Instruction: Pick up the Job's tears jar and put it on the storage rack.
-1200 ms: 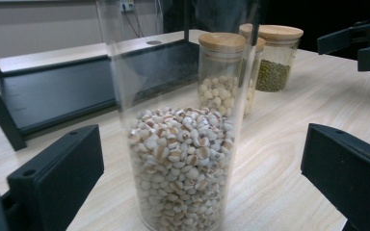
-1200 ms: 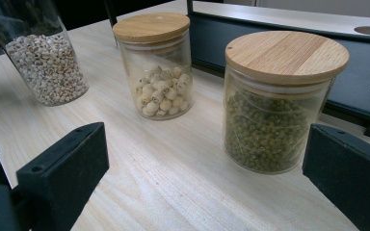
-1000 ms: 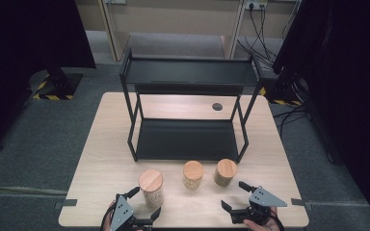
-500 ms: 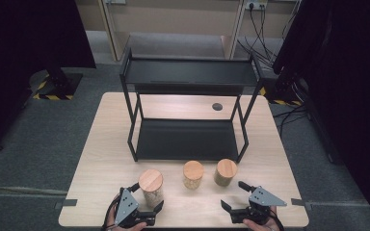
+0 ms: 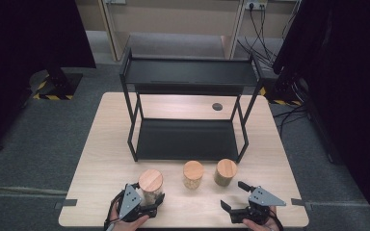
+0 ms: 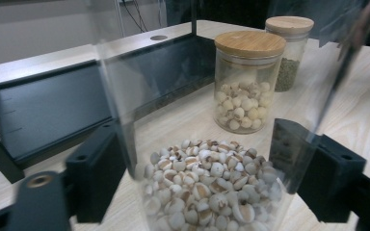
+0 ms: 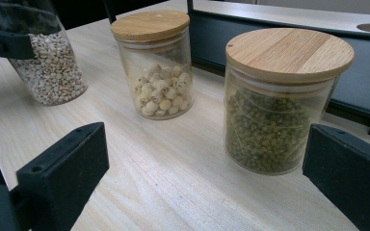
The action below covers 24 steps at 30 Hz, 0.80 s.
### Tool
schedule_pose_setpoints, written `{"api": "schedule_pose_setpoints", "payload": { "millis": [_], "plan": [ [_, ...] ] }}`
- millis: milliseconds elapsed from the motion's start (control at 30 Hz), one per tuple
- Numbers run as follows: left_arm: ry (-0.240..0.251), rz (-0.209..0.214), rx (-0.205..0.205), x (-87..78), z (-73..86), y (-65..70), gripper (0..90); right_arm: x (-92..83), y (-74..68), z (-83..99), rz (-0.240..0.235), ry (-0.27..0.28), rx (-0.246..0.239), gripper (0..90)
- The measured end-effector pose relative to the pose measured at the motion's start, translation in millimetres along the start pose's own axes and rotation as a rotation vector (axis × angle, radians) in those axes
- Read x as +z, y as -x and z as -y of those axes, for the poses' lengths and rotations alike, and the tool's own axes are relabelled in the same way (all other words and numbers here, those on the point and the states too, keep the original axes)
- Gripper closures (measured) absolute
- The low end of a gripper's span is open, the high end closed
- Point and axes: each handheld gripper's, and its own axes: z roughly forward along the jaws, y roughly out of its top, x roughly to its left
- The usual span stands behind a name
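Since the left claw (image 5: pixel 147 204) has just been closing and is now clamped on the grain jar (image 5: pixel 151 185) at the desk's (image 5: pixel 106 144) front-left, it should be lifted straight and kept upright. The right claw (image 5: pixel 236 204) is held open, well short of the green-bean jar (image 7: pixel 282 108).

Three lidded jars stand in a row along the near part of the table (image 5: pixel 101 159), with gaps between them: the left jar (image 5: pixel 150 185), the middle jar (image 5: pixel 193 174) and the right jar (image 5: pixel 226 172). Just behind them the black shelf rack (image 5: pixel 188 96) blocks the way back, its legs at the corners. Bare tabletop lies open left and right of the rack.
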Motion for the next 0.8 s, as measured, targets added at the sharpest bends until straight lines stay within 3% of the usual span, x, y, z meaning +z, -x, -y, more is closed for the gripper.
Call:
{"api": "schedule_pose_setpoints", "payload": {
  "millis": [367,800],
  "plan": [
    [-0.003,-0.013,-0.022,2.2,-2.3,-1.0,25.0,0.2,0.0,0.1,-0.001,0.000,-0.001,2.7],
    [-0.003,-0.014,-0.015,9.2,-13.1,-3.3,25.1,-1.2,0.2,0.2,0.003,0.004,-0.001,2.7]
  ]
}}
